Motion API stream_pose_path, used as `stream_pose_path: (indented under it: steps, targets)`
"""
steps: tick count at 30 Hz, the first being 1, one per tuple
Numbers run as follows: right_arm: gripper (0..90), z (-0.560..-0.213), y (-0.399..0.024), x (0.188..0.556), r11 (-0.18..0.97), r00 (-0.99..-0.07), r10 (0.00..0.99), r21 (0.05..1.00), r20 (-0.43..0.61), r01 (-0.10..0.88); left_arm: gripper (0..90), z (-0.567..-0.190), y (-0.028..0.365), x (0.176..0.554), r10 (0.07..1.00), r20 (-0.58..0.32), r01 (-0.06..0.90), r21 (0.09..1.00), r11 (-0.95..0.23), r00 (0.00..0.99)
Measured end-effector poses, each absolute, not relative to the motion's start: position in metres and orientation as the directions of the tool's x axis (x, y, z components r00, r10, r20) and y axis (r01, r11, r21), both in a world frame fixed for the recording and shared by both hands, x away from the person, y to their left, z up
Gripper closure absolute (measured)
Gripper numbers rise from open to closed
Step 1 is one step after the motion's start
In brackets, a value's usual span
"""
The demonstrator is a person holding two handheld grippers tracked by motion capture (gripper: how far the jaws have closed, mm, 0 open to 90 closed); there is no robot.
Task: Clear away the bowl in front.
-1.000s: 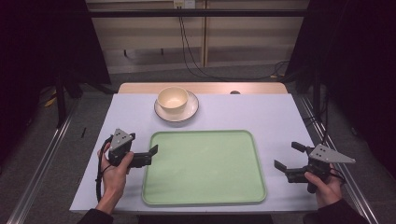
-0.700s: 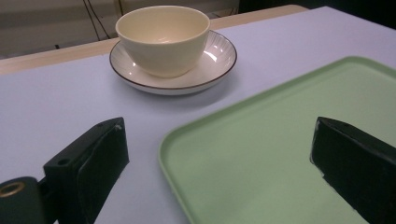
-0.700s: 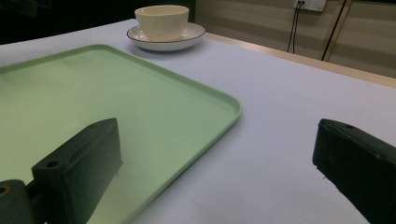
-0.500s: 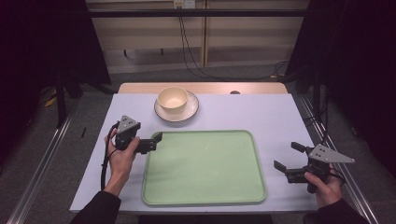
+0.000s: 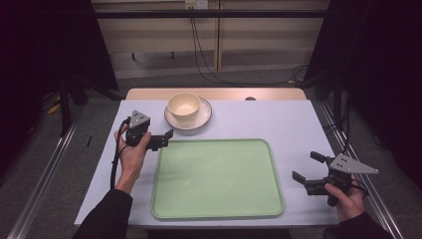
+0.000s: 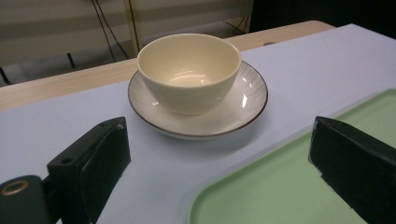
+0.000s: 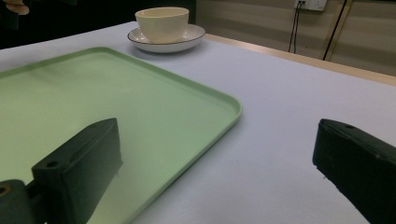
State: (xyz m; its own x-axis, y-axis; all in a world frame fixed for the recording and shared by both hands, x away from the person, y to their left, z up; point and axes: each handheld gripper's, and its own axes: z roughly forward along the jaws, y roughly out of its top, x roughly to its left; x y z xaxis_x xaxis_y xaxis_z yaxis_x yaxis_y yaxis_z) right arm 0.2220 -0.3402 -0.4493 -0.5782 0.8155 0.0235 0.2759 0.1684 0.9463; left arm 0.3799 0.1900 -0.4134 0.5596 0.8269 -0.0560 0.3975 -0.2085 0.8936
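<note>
cream bowl (image 5: 183, 106) sits upright on saucer (image 5: 201, 118), mouth facing up.

One bowl (image 5: 183, 105), one saucer (image 5: 201, 118), one green tray (image 5: 217, 177) — two grippers (image 5: 160, 139), (image 5: 308, 172)

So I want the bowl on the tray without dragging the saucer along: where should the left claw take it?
Probably by the rim. The bowl stands upright and empty on the saucer, and its wall curves in toward the foot, so a low side pinch could slip. Bring the open left claw in from its own near side, one jaw inside the rim and one outside, then lift straight up.
</note>
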Motion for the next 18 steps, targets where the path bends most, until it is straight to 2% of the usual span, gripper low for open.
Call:
stream_pose_path:
  steps: [13,17,18]
  targets:
    - [1.0,-0.449,-0.342,0.221,0.176,-0.589,0.808,0.946,0.018,0.271,6.8,-0.418,0.184,0.403,0.838,-0.041,0.426,0.874,-0.233,0.544]
    - [1.0,-0.449,-0.341,0.221,0.183,-0.591,0.806,0.945,0.014,0.271,6.6,-0.419,0.183,0.419,0.837,0.009,0.432,0.853,-0.292,0.547]
    - [1.0,-0.449,-0.341,0.221,0.18,-0.592,0.805,0.946,0.017,0.271,6.6,-0.419,0.184,0.422,0.847,-0.014,0.44,0.859,-0.262,0.531]
